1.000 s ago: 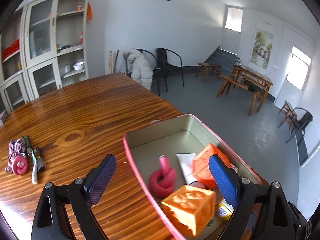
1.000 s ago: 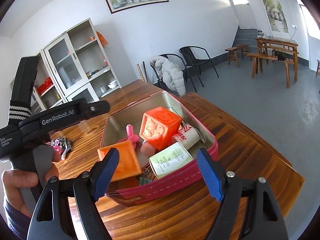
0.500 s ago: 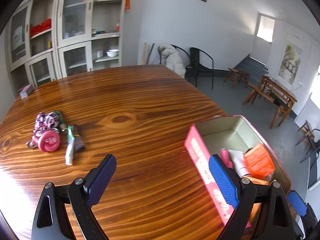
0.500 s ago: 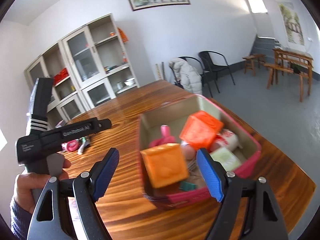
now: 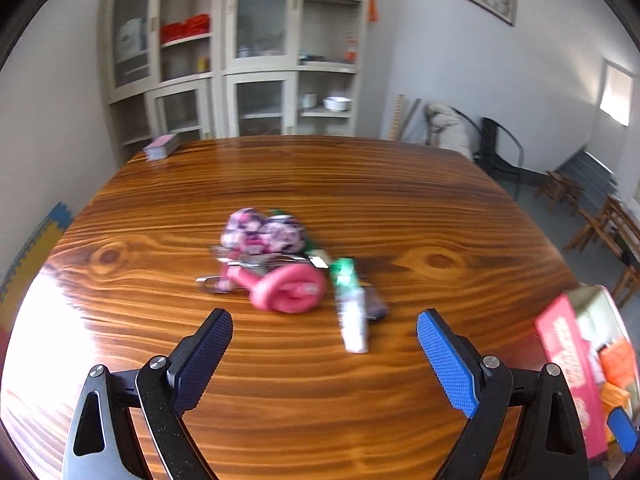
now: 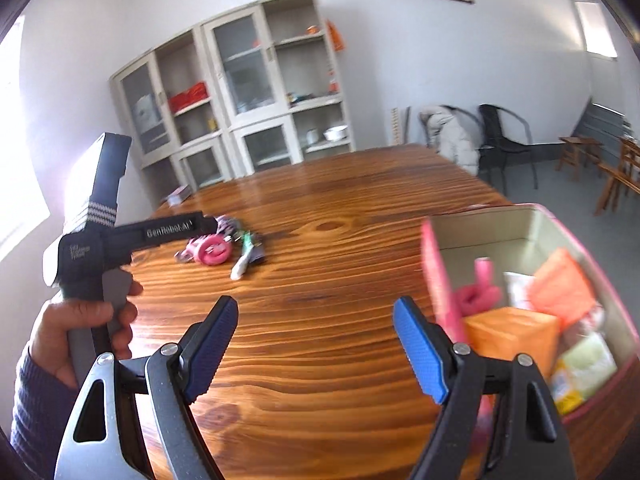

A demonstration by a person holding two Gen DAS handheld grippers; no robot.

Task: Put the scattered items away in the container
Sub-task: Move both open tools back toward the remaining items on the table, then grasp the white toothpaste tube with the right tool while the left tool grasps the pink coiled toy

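Plainly, both pairs of tongs stood spread with nothing between their blue pads. Ahead of the left gripper [image 5: 324,346], just beyond its tips, lay one small cluster on the table: one pink foam ring toy [image 5: 290,289], two pink-and-white patterned pompoms [image 5: 264,232] behind it, one white tube with a green cap [image 5: 352,312] to its right and a dark blurred piece touching that tube. Motion blur hid finer detail.

Ahead of the right gripper [image 6: 316,324] lay only bare wood; the same cluster sat farther out and to its left, well apart from the one pink rectangular tin container [image 6: 436,280], which stood just right of the right-hand pad. Inside it lay two orange cubes [image 6: 512,336], one knotted pink foam piece [image 6: 480,292] and several paper packets. A person's left hand [image 6: 84,332] in a dark knitted sleeve gripped the other tool's handle.

Beneath all ran one glossy brown wooden table [image 5: 320,384] with strong grain. Beyond it were cream glass-door cabinets [image 5: 248,52], one framed landscape picture, white walls, two black chairs, one carrying a pale padded coat, and a grey floor.
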